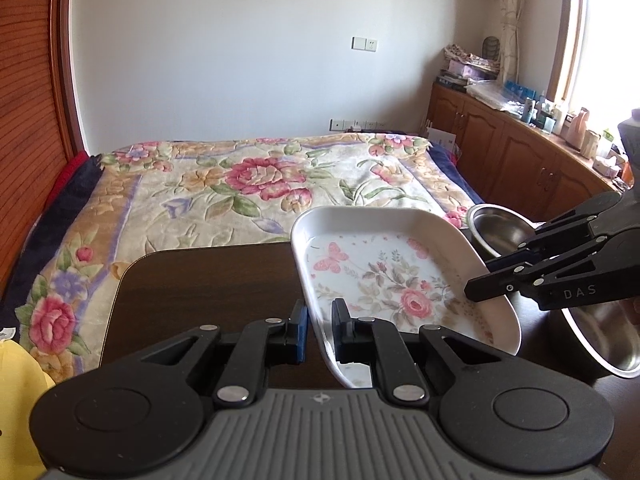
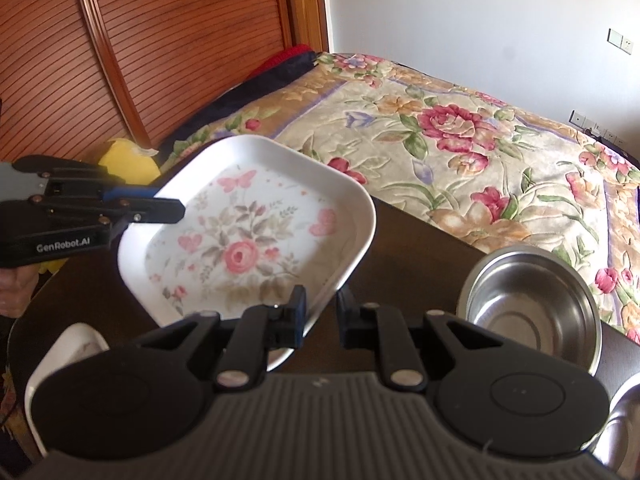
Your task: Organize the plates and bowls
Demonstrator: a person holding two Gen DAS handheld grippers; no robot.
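Left wrist view first: the left gripper (image 1: 320,330) has its two black fingers set astride the near rim of the floral plate (image 1: 384,276), one inside the rim and one outside, closed down to a narrow gap that the rim fills. That plate is a rounded-square white dish, glossy, with a raised lip and a printed pink rose, leaves and butterflies on its flat floor (it looks like melamine, though the material is hard to tell), and it hangs tilted above the dark wooden table (image 1: 208,280). On the far side the right gripper (image 1: 486,286) reaches in over the opposite rim, and from the right wrist view its fingers sit either side of that edge, narrowly parted, gripping it too. So both tools hold one plate, lifted off the tabletop. Behind it sits a small steel bowl (image 2: 532,300), round, brushed and shiny, resting on the table near the bed edge. A larger steel bowl (image 1: 600,336) lies at the right, partly cut off. Another white dish (image 2: 68,344) peeks out low on the left of the right wrist view. Plush floral blanket (image 1: 240,184) covers the bed beyond.
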